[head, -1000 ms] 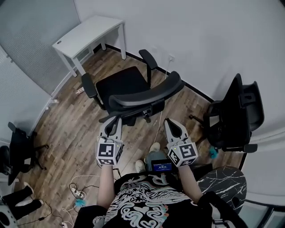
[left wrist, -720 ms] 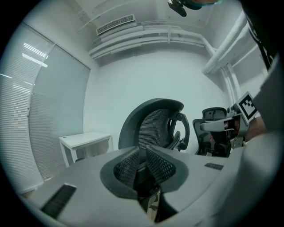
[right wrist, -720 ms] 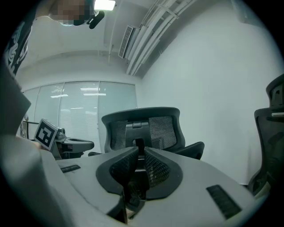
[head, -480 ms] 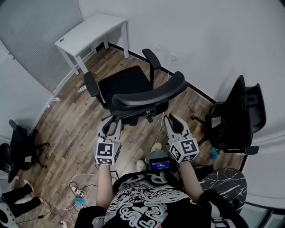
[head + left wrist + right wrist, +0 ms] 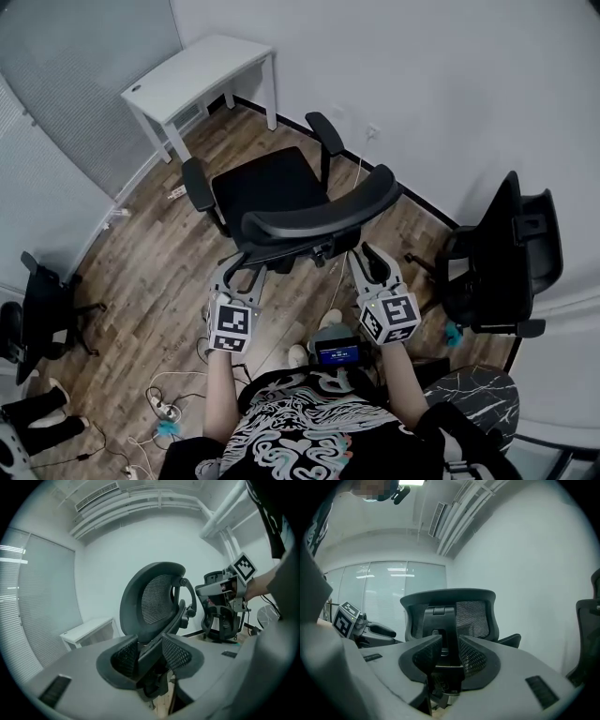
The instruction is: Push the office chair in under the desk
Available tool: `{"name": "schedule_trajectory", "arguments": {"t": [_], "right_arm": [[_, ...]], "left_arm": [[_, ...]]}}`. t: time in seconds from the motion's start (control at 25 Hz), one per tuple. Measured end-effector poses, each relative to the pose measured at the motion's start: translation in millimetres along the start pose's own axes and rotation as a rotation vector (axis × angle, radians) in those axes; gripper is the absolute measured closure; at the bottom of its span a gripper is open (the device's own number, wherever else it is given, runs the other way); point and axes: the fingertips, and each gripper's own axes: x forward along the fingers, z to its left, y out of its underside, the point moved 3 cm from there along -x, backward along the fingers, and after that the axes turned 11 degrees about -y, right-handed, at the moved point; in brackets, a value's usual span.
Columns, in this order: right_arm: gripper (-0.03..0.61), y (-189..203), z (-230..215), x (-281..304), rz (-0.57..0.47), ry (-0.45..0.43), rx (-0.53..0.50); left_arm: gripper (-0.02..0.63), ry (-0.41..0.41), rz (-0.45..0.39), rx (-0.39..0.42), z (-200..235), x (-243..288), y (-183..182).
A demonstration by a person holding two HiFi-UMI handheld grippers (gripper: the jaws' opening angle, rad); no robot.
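Office chair, black with a mesh back, stands on the wooden floor in the middle of the room. Its seat is turned toward the far left and its curved backrest toward the person. A white desk sits in the far left corner against the wall, well apart from the chair. The chair is not under it, and a stretch of floor lies between the two.

The left hand-held gripper is raised on the near side of the backrest, close to its left end. Its jaws have just been opening. In the left gripper view the textured pads stand apart, with the chair's slanted back spine showing in the gap, and neither pad presses on it.

The right hand-held gripper is held near the backrest's right half, also on the near side. Its jaws have just been opening too. In the right gripper view the upright spine lines up between the two pads, which stand clear of it on both sides. Neither hand-held gripper grips anything.

A second black chair stands at the right by the wall, and another dark chair sits at the left edge. Cables and a power strip lie on the floor at the near left
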Motion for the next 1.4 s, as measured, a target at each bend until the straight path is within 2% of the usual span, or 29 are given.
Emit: {"name": "schedule_trajectory", "arguments": {"t": [0.24, 0.4, 0.48, 0.64, 0.8, 0.92, 1.12, 1.28, 1.4], "right_arm": [[0.465, 2.1, -0.9, 12.0, 0.021, -0.027, -0.004], [0.464, 3.9, -1.5, 16.3, 0.032, -0.033, -0.009], [0.464, 3.8, -2.1, 19.3, 0.035, -0.037, -0.017], [0.465, 5.4, 0.2, 23.2, 0.034, -0.057, -0.032], [0.464, 4.7, -3.2, 25.8, 0.048, -0.082, -0.04], [0.464, 1.6, -4.0, 29.0, 0.049, -0.088, -0.043], [0.464, -1.8, -5.1, 32.0, 0.045, -0.092, -0.045], [0.464, -1.9, -7.0, 35.4, 0.051, -0.097, -0.043], [0.464, -1.2, -8.0, 39.4, 0.058, -0.104, -0.044]], "left_arm": [[0.396, 0.005, 0.049, 0.1, -1.4, 6.6, 7.7], [0.388, 0.004, 0.092, 0.251, -3.9, 7.8, 9.2], [0.387, 0.014, 0.108, 0.296, -4.4, 9.6, 9.9], [0.385, 0.067, 0.134, 0.337, -3.5, 11.6, 12.8], [0.385, 0.16, 0.183, 0.465, -10.9, 19.9, 15.0], [0.385, 0.219, 0.201, 0.511, -13.7, 25.0, 13.3], [0.385, 0.266, 0.23, 0.56, -17.4, 29.0, 15.4], [0.385, 0.296, 0.281, 0.658, -21.3, 30.9, 24.3], [0.385, 0.313, 0.294, 0.664, -21.4, 34.2, 26.2]]}}
